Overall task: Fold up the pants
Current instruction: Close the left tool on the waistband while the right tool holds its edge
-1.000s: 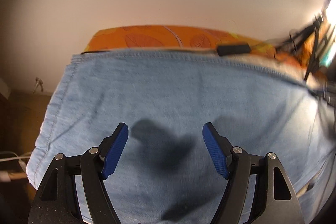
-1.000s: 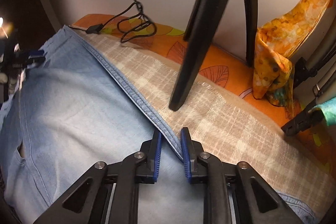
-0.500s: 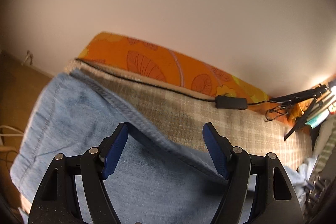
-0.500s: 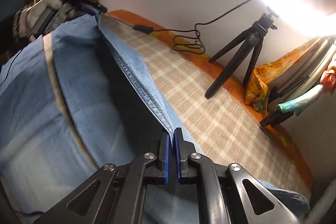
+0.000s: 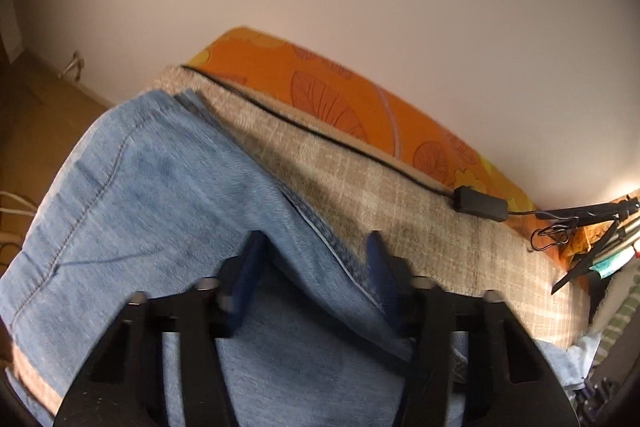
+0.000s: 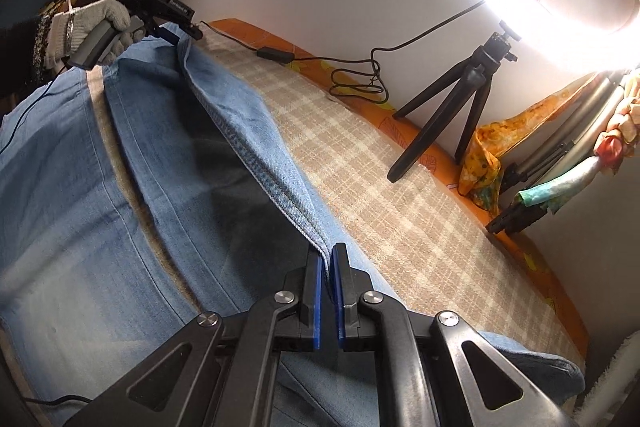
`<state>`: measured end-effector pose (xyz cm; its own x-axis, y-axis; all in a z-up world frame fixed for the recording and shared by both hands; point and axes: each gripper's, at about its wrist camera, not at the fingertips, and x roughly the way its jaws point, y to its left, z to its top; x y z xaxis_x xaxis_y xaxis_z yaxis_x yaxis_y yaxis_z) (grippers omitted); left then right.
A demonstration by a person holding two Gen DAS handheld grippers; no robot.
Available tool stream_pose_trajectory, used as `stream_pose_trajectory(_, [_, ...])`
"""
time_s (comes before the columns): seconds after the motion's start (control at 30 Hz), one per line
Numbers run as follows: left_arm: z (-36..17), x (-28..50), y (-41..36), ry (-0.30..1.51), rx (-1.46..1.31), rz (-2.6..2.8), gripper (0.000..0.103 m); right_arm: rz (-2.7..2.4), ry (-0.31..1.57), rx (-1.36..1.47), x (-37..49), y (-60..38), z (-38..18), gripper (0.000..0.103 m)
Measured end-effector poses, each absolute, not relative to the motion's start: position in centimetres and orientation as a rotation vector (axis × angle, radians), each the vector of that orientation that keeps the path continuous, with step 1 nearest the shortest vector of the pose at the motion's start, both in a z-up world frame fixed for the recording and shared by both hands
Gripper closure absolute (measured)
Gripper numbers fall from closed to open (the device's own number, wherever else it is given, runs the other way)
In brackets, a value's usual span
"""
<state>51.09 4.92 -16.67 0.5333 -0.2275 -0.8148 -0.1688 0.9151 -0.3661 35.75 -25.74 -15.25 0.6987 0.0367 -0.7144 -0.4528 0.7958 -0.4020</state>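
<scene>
Light blue denim pants (image 6: pixel 132 195) lie spread on a beige checked cloth (image 6: pixel 384 187). My right gripper (image 6: pixel 327 259) is shut on the pants' stitched edge and holds it raised, so the edge runs taut to the far left. There my left gripper (image 6: pixel 182 29), in a gloved hand, sits at the other end of that edge. In the left wrist view the pants (image 5: pixel 152 211) pass between the blue fingers (image 5: pixel 248 267) of the left gripper (image 5: pixel 314 259), which stand apart and blurred around a raised fold.
A black cable with an inline switch (image 5: pixel 480 203) runs along the orange leaf-print sheet (image 5: pixel 332 99) by the wall. A small black tripod (image 6: pixel 452 99) under a ring light stands at the back right, next to clamps and coloured cloths (image 6: pixel 532 203).
The right gripper closed on the pants' edge and lifted it. The left gripper's fingers have moved closer together around the edge at the other end, and that view has tilted.
</scene>
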Motion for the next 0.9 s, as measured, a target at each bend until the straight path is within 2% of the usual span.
stream_pose_trajectory(0.03, [-16.7,50.8,5.2,0.996,-0.444,-0.049,0.082,0.288,0.752,-0.608,35.5,-25.6,-15.1,0.1])
stream_pose_trajectory(0.1, [-16.5,50.0,5.7,0.945,-0.486,-0.091,0.09,0.276,0.737,-0.626,34.9,-25.3,-14.5,0.1])
stream_pose_trajectory(0.23, [-15.5,47.7,6.1,0.859,-0.503,-0.141,0.097,0.25,0.707,-0.622,33.4,-25.0,-12.9,0.101])
stream_pose_trajectory(0.63, [-7.7,37.0,8.7,0.664,-0.461,-0.206,0.097,0.206,0.665,-0.659,25.7,-22.5,-10.2,0.102])
stream_pose_trajectory(0.9, [-6.2,27.1,11.1,0.59,-0.472,-0.211,0.097,0.216,0.671,-0.653,19.0,-21.1,-10.6,0.102])
